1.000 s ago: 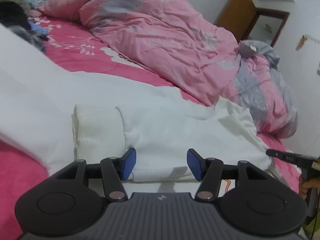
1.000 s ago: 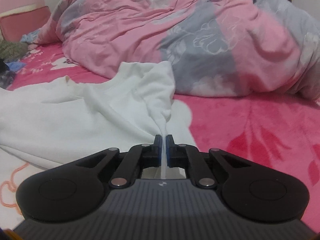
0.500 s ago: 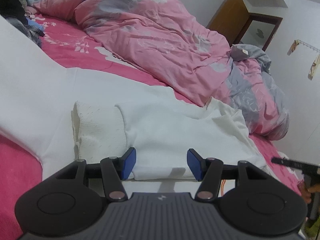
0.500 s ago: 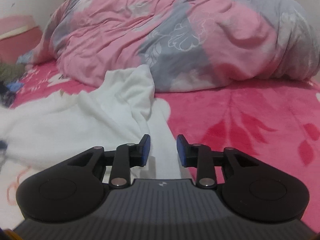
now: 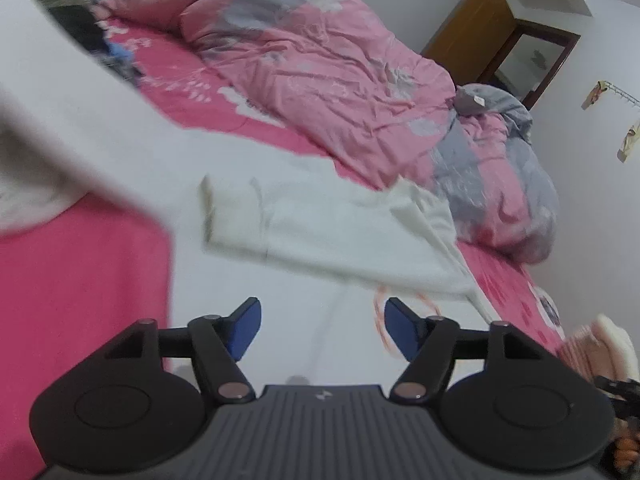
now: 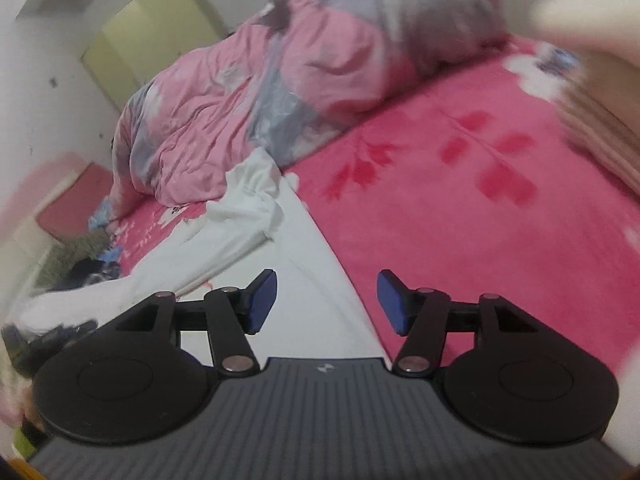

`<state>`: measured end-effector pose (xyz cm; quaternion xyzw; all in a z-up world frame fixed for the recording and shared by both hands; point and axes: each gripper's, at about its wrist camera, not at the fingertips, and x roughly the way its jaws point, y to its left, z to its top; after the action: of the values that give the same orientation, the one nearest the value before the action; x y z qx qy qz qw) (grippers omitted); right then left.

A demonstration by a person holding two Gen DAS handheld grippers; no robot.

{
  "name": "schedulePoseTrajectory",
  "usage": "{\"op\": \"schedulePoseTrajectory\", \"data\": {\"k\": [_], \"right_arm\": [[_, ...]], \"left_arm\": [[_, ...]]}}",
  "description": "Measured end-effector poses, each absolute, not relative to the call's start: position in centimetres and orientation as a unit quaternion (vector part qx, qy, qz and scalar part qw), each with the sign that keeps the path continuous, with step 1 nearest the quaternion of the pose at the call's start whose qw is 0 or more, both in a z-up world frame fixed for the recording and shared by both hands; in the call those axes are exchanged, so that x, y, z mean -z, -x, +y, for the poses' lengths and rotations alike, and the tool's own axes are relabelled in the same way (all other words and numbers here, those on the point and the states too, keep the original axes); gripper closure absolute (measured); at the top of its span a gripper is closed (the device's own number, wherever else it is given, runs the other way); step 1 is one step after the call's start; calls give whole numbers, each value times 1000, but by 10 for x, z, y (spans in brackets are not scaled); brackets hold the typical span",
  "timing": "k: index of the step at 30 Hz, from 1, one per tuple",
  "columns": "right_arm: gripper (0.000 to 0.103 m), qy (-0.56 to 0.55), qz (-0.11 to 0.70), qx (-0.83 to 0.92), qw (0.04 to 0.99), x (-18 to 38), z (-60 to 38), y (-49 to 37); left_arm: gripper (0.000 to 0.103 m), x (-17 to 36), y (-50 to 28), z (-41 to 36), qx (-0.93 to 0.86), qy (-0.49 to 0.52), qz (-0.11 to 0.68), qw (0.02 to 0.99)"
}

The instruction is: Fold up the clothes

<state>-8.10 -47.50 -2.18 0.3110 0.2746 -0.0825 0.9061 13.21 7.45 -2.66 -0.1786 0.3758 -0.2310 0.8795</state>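
A white long-sleeved garment (image 5: 320,216) lies spread on the pink bed, one sleeve folded across its body with the ribbed cuff (image 5: 228,212) to the left. My left gripper (image 5: 322,330) is open and empty, held above the garment's near part. In the right wrist view the garment (image 6: 248,224) runs from the centre to the left, bunched at its far end. My right gripper (image 6: 326,302) is open and empty, above the garment's right edge. Both views are blurred by motion.
A crumpled pink and grey duvet (image 5: 340,80) is heaped along the far side of the bed; it also shows in the right wrist view (image 6: 280,80). Dark clothes (image 5: 80,28) are piled at the far left. A wooden cabinet (image 5: 500,52) stands by the wall.
My right gripper let go of the white fabric and opened wide, then lifted and tilted. My left gripper stayed open and drew back from the folded sleeve, rising above the garment.
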Motion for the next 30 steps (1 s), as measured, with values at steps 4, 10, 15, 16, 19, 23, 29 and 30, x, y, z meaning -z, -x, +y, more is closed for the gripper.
{"op": "schedulePoseTrajectory", "data": {"k": [4,10,15,16,19,23,29,30], "right_arm": [[47,-353,294,76,885,52,-483,100],[48,-372,313,46,873,98,-466,97],[55,-392,293,15,872,105,-456,126],[58,-392,295,10,872,106,-453,131],[65,-399,296,-4,868,107,-449,140],[68,-408,290,-5,865,109,-453,138],[81,-448,277,-7,850,120,-461,128],[83,-452,279,-13,847,121,-460,130]], "left_arm": [[33,32,-57,96,207,178,406,872],[33,65,21,108,181,174,432,866],[33,82,50,99,175,160,419,877],[33,83,51,98,174,157,414,880],[34,83,46,96,169,157,401,887],[35,83,34,98,165,169,385,892],[52,83,37,90,205,188,387,879],[55,84,38,90,207,188,388,878]]}}
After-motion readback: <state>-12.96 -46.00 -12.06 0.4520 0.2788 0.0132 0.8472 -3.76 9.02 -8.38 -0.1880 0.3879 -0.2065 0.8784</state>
